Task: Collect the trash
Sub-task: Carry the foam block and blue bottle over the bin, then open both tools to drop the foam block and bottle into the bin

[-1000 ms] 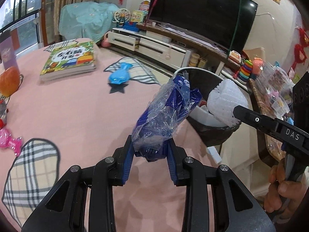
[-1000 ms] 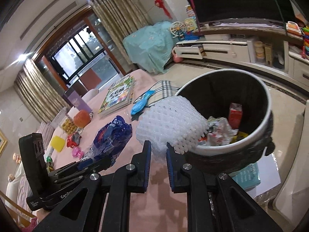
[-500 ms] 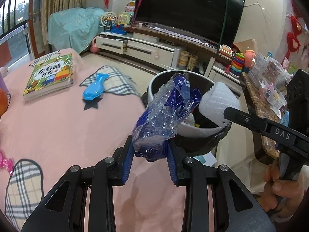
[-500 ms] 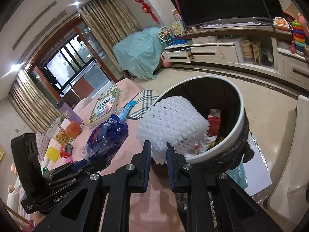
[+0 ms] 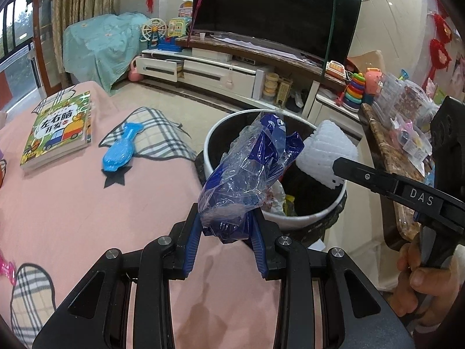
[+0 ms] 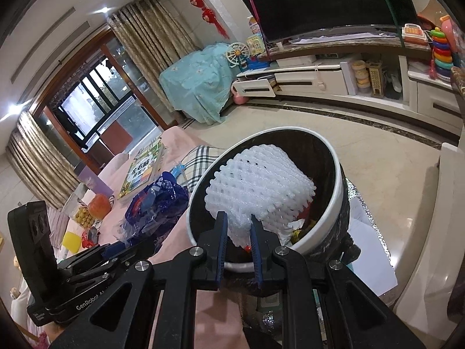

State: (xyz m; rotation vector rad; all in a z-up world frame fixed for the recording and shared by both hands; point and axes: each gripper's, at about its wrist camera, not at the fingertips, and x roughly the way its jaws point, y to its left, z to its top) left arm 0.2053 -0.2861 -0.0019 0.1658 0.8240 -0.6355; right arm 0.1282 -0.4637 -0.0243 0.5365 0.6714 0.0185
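- While the left gripper pinches a crinkly blue plastic wrapper, it hangs just at the near rim of the bin, long axis pointing up and away.
- Right gripper squeezes springy white foam netting already over the bin's mouth, so I'd say it's nearer to dropping.
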